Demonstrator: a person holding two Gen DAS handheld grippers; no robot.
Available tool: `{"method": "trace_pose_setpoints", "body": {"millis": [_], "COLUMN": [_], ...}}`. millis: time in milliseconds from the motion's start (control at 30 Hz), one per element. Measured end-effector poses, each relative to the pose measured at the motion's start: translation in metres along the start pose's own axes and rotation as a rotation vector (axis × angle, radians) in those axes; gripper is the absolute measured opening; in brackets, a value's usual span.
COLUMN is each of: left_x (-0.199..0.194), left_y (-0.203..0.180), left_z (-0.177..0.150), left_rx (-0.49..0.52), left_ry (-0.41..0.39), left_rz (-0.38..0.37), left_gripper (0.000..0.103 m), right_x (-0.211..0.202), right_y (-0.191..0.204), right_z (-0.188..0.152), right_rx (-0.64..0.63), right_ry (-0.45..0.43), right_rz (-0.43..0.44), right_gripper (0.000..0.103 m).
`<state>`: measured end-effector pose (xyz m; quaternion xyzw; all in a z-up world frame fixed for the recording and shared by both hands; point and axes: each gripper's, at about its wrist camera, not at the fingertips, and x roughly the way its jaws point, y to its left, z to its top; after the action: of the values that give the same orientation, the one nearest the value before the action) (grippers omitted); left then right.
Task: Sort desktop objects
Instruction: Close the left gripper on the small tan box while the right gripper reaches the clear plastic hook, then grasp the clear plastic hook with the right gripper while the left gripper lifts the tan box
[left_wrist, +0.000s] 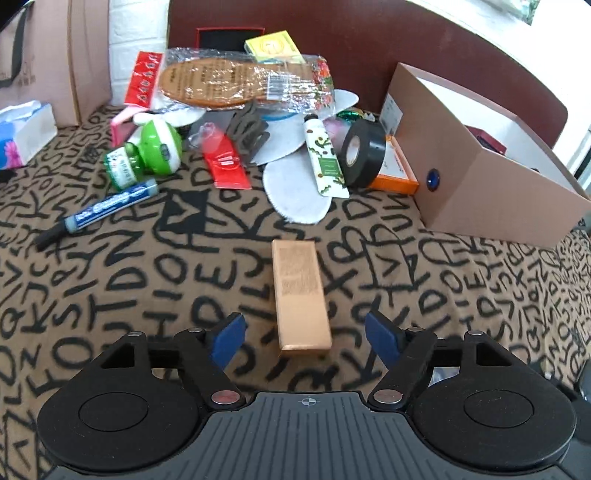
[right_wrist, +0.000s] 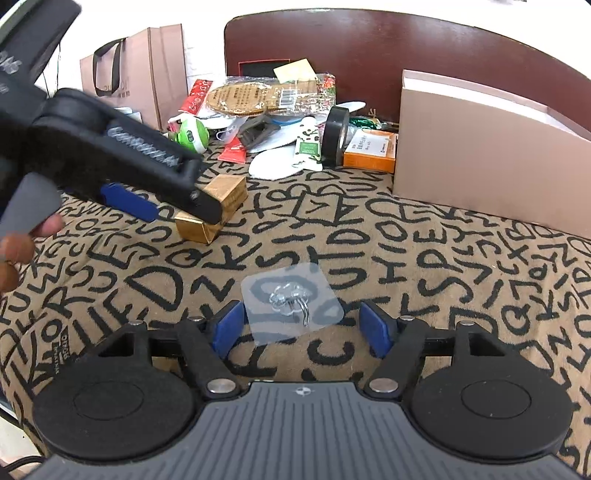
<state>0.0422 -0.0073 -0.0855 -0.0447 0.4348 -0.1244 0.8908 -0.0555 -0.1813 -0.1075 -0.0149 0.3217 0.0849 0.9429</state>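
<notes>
Through the left wrist camera, we hold the left gripper (left_wrist: 306, 334) with its jaws spread wide on either side of the near end of the gold box (left_wrist: 300, 296), not touching it. The box lies lengthwise, well short of the open cardboard box (left_wrist: 476, 173). Closing off-centre could, we judge, twist the smooth carton out sideways.

Through the right wrist camera, our right gripper (right_wrist: 301, 329) also stands open, with the clear adhesive hook (right_wrist: 291, 302) lying flat between its pads. Thin film like that may slip under the pads or stick to the cloth. The gold box sits left of the hook, under the left gripper.

The surface is a soft tan letter-print cloth (right_wrist: 424, 258); a dark headboard (right_wrist: 369, 48) stands behind the clutter.
</notes>
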Motion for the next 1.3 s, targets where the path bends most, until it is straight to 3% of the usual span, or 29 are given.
{"method": "trace_pose_setpoints", "body": {"millis": [233,267,333,400,467,500,667,700,733,767,1100,1300], "left_x": [0.023,0.023,0.021,0.018,0.016,0.017,0.021,0.022,0.023,0.023,0.007,0.009], "left_y": [-0.002,-0.002,-0.003,0.003,0.009,0.009,0.006,0.005,0.003,0.001,0.001,0.0], "left_z": [0.004,0.003,0.003,0.004,0.005,0.005,0.007,0.008,0.008,0.008,0.003,0.002], "left_rx": [0.003,0.016,0.052,0.034,0.008,0.008,0.007,0.017,0.034,0.046,0.037,0.048], "left_ry": [0.044,0.039,0.044,0.055,0.062,0.064,0.053,0.055,0.055,0.053,0.06,0.066], "left_rz": [0.011,0.023,0.047,0.031,0.014,0.015,0.028,0.035,0.051,0.064,0.019,0.028], "left_gripper": [0.076,0.073,0.047,0.043,0.043,0.05,0.058,0.056,0.038,0.033,0.031,0.031], "right_x": [0.005,0.006,0.005,0.004,0.003,0.003,0.006,0.006,0.007,0.006,-0.003,-0.011], "right_y": [-0.001,0.0,0.0,0.0,0.002,0.002,0.002,0.002,0.001,0.0,0.001,0.0], "right_z": [-0.001,0.0,0.0,0.001,0.0,0.0,0.0,0.0,0.0,0.0,0.003,0.001], "right_rx": [0.001,0.0,0.0,0.002,-0.005,-0.006,-0.009,-0.01,-0.008,-0.006,-0.013,-0.022], "right_ry": [-0.012,-0.012,-0.013,-0.007,-0.005,-0.006,-0.01,-0.011,-0.01,-0.009,-0.014,-0.035], "right_rz": [0.008,0.005,0.003,0.003,0.003,0.003,0.001,0.003,0.005,0.007,0.01,0.005], "right_gripper": [0.073,0.071,0.065,0.064,0.064,0.064,0.067,0.067,0.065,0.065,0.058,0.067]}}
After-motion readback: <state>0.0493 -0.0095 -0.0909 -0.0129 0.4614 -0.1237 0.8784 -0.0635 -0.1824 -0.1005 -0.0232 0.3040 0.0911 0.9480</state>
